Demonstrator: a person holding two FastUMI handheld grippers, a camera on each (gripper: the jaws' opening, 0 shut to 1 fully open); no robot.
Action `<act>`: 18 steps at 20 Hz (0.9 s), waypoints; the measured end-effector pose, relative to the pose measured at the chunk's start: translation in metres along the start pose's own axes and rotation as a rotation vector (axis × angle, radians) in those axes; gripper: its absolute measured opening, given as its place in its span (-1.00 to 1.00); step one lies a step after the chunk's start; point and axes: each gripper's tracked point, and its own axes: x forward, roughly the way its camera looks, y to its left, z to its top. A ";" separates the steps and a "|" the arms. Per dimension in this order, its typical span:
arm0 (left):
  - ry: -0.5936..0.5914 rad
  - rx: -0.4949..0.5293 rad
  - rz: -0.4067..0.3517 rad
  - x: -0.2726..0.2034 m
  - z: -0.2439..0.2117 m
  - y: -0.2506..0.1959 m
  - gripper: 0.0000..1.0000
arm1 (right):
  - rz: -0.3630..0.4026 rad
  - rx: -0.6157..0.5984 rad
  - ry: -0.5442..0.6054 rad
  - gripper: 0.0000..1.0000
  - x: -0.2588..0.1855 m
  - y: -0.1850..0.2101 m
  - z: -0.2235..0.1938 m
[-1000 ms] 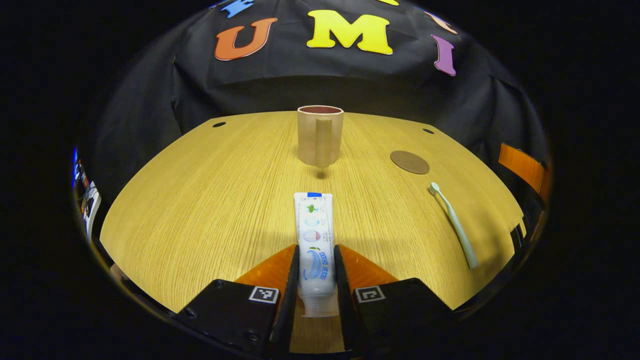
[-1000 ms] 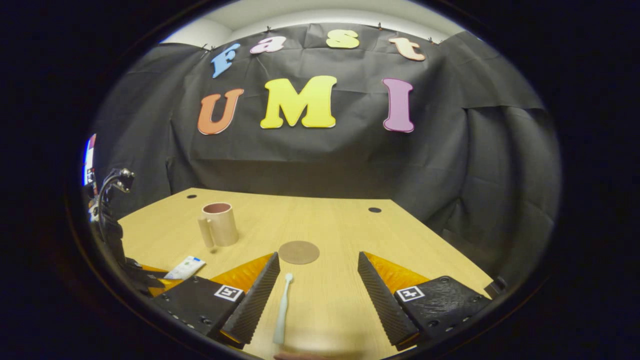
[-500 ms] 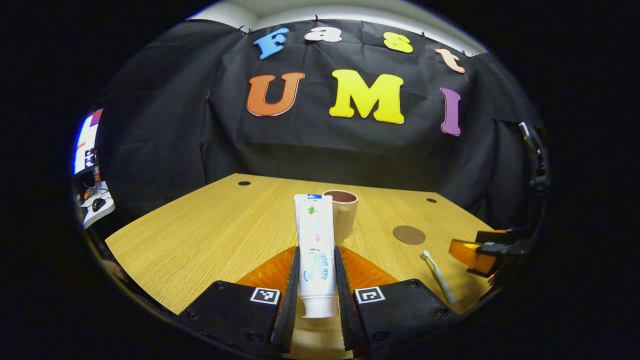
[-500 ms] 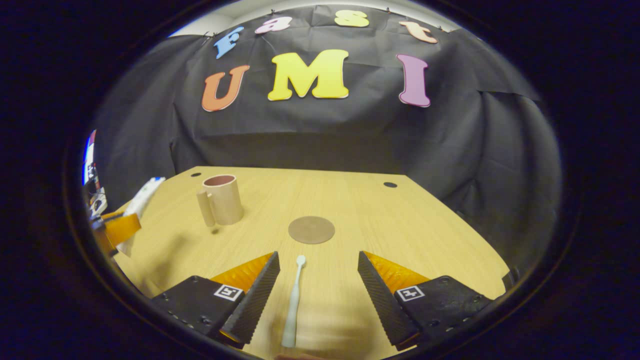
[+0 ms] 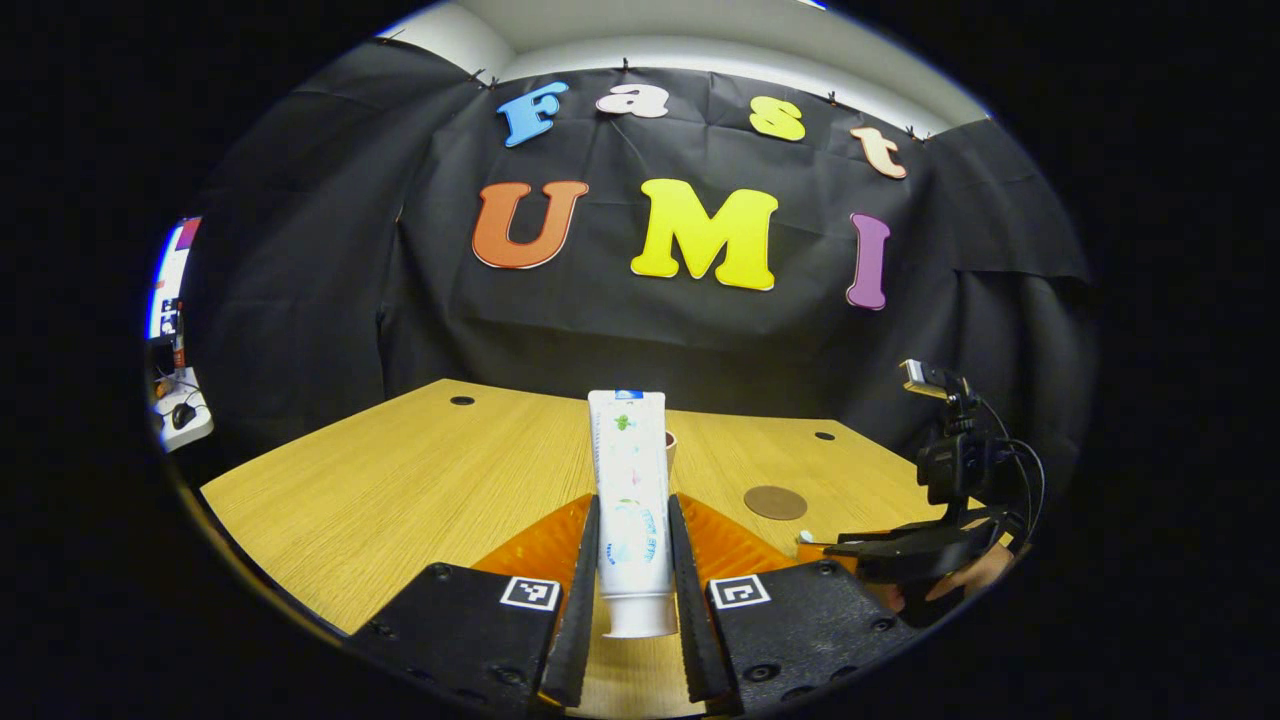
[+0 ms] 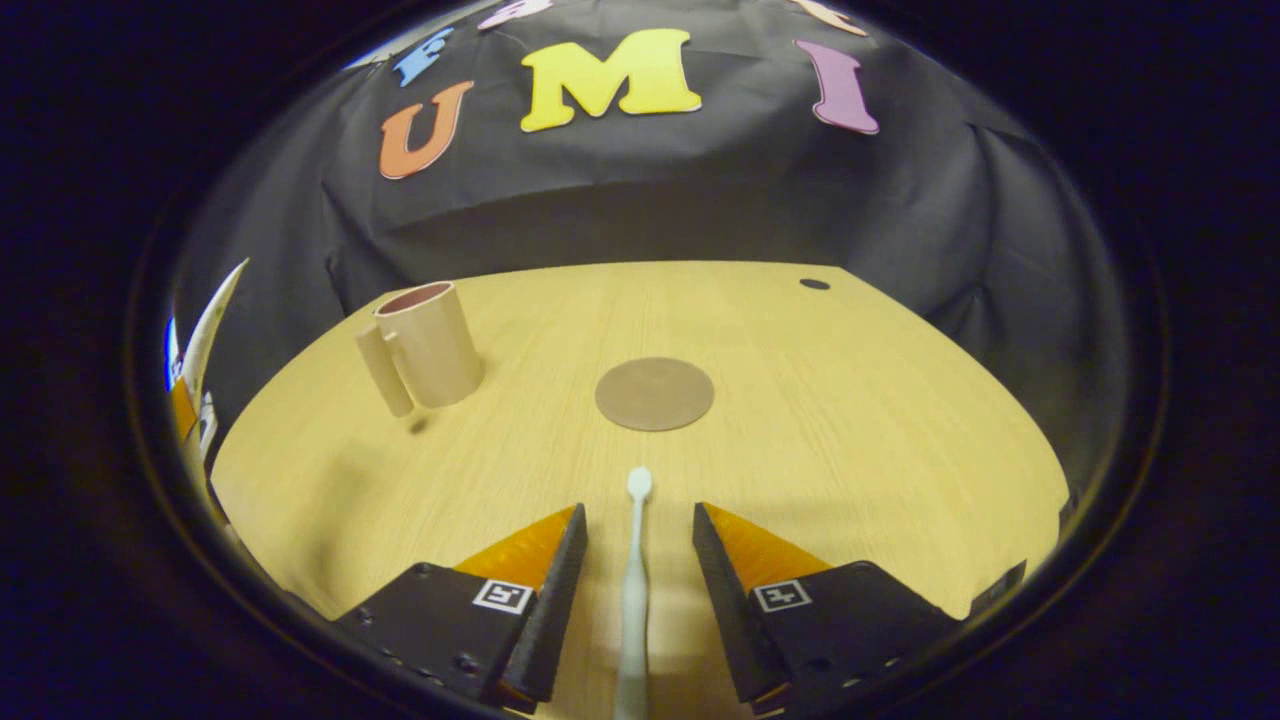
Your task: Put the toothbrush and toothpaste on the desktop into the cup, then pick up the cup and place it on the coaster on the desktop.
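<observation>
My left gripper (image 5: pixel 632 505) is shut on the white toothpaste tube (image 5: pixel 630 470) and holds it off the table, crimped end up. The tan cup (image 5: pixel 669 446) peeks out just behind the tube. In the right gripper view the cup (image 6: pixel 425 345) stands upright at the left with its handle toward me. The round brown coaster (image 6: pixel 654 393) lies mid-table. My right gripper (image 6: pixel 637 515) is open and low over the table, straddling the pale toothbrush (image 6: pixel 634 590), which lies flat with its head toward the coaster. Neither finger touches the toothbrush.
The wooden table (image 6: pixel 850 420) has small dark holes near its far corners. In the left gripper view the right gripper (image 5: pixel 850 548) and a hand sit low at the right, beside the coaster (image 5: pixel 775 502). The lifted tube (image 6: pixel 215 325) shows at the left edge.
The left gripper has raised the toothpaste off the table. The right gripper has dropped and moved forward over the toothbrush, and its fingers have narrowed around it.
</observation>
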 end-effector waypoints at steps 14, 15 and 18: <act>0.042 -0.011 0.001 0.005 -0.001 0.005 -0.20 | 0.067 0.005 -0.136 -0.99 -0.028 0.003 0.022; 0.037 -0.018 0.004 0.008 0.003 0.007 -0.19 | 0.068 -0.014 -0.183 -0.99 -0.041 0.005 0.032; 0.012 -0.042 -0.010 0.022 0.017 0.010 -0.19 | 0.087 -0.055 -0.287 -0.99 -0.076 0.014 0.048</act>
